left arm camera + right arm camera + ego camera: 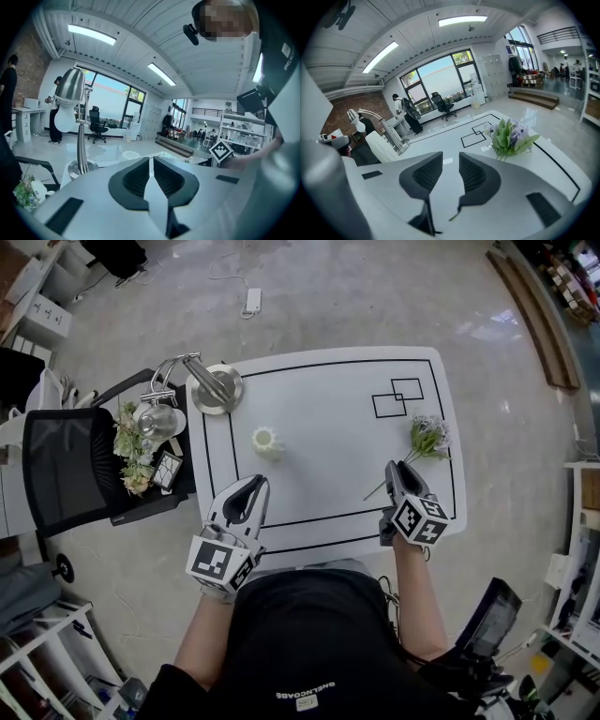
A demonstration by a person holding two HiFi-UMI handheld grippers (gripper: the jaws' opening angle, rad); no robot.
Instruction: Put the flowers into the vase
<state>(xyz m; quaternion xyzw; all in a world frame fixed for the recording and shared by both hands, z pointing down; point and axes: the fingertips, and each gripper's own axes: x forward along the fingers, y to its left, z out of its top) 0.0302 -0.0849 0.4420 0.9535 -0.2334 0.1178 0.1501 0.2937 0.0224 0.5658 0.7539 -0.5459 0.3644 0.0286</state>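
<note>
A small bunch of pale purple flowers (429, 436) with green leaves lies on the white table (328, 399) at its right side, the stem running back toward me. My right gripper (395, 468) hovers over that stem, jaws apart. In the right gripper view the flowers (511, 136) lie ahead and to the right of the right gripper (450, 161), and the stem's end (453, 216) shows low between the jaws, untouched by the pads. A small cream vase (266, 442) stands left of centre. My left gripper (254, 483) is shut and empty, just in front of the vase; its jaws (151, 163) meet.
A chrome desk lamp (210, 385) stands at the table's far left corner. Left of the table is a black cart (103, 465) with a metal pot and more greenery. Black lines and two small rectangles (397, 397) mark the tabletop. The table's near edge is against my body.
</note>
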